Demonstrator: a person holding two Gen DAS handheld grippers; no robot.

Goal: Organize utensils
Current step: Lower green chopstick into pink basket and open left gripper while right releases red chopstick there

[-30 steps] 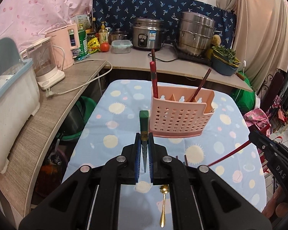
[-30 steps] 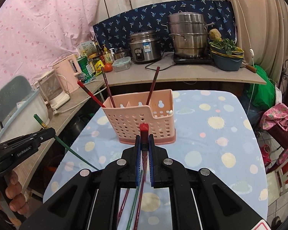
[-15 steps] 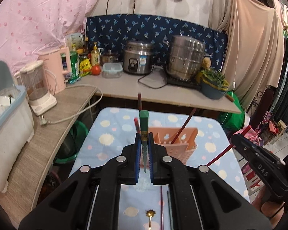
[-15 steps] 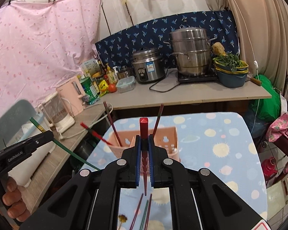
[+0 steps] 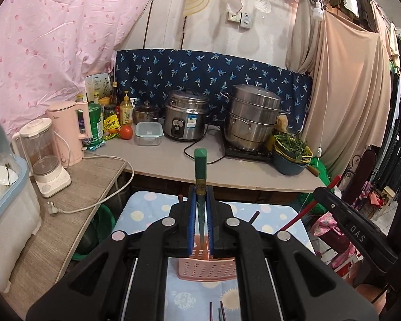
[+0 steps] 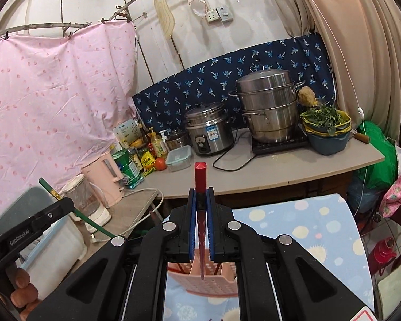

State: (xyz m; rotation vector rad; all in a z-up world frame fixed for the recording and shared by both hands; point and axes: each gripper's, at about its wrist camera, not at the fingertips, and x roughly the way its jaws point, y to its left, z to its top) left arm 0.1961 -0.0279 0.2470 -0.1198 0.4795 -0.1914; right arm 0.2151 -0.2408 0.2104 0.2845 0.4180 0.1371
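Chopsticks were clamped by both grippers: a green chopstick (image 5: 200, 165) by the left gripper (image 5: 200, 195), a red chopstick (image 6: 200, 176) by the right gripper (image 6: 200, 198), above a pink basket (image 5: 205, 270) at lower centre.

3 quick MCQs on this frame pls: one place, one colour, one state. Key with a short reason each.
1. Where is the pink utensil basket?
A. on the dotted tablecloth
B. on the grey counter
C. on the floor

2. What colour is the chopstick in the left tongs?
A. red
B. green
C. gold

3. How are the right tongs?
A. wide open, empty
B. shut on the red chopstick
C. out of view

Key: A, the basket stands on the cloth; B, the green chopstick juts between the pads; B, the pads pinch the red stick.
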